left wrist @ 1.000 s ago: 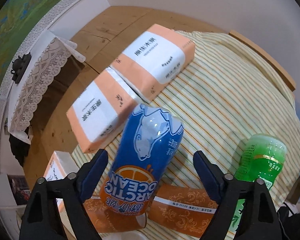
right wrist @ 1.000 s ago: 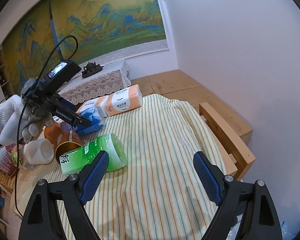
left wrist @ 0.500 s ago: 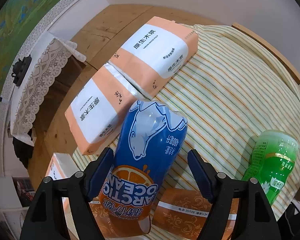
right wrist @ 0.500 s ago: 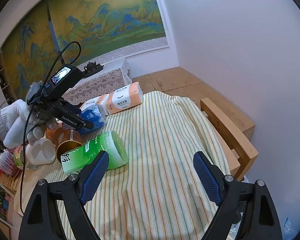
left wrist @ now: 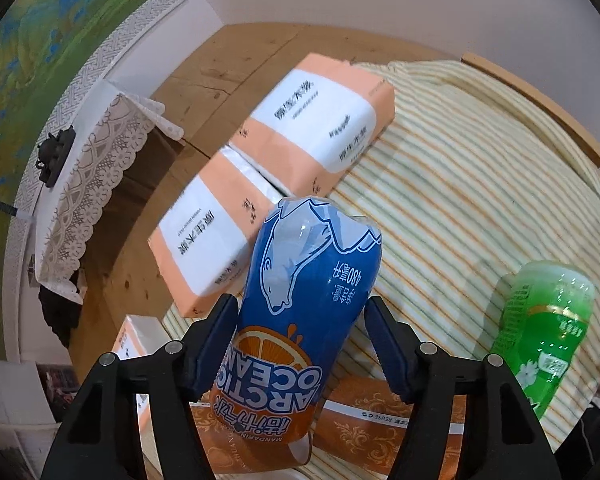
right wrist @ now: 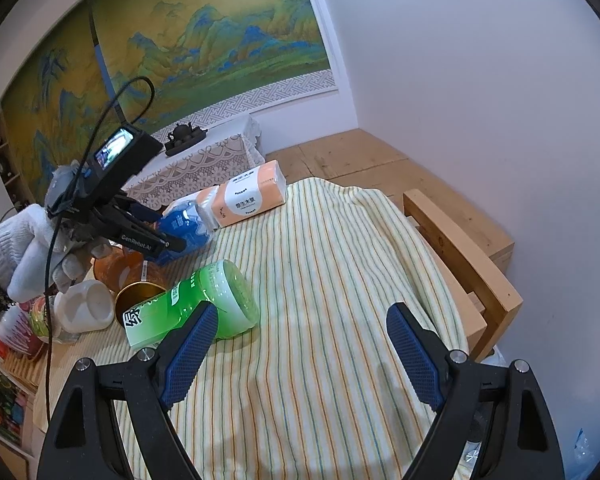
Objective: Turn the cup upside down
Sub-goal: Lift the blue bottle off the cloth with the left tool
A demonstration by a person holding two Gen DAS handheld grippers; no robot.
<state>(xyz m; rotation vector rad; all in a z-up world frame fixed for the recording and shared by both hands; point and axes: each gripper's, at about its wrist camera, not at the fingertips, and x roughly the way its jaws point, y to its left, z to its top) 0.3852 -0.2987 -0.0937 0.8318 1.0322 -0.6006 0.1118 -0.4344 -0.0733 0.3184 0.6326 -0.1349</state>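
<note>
A blue Arctic Ocean bottle (left wrist: 308, 300) lies tilted between the fingers of my left gripper (left wrist: 300, 320), and both pads touch its sides. Under it lie orange patterned paper cups (left wrist: 384, 432) on their sides. In the right wrist view the left gripper (right wrist: 168, 240) is held by a white-gloved hand (right wrist: 20, 248), with the blue bottle (right wrist: 184, 224) in it. Below it are an orange cup (right wrist: 116, 266) and a gold-lined cup mouth (right wrist: 138, 298). My right gripper (right wrist: 300, 356) hangs open over the striped cloth (right wrist: 340, 280), holding nothing.
A green bottle (left wrist: 548, 328) (right wrist: 196, 304) lies on its side beside the cups. Two orange tissue packs (left wrist: 320, 120) (left wrist: 216, 236) sit at the cloth's far edge. A white container (right wrist: 86, 306) stands at the left. A wooden rail (right wrist: 460, 252) borders the right side.
The left gripper's fingers have closed in step by step onto the blue bottle's sides. The right gripper has drifted only slightly and stays open.
</note>
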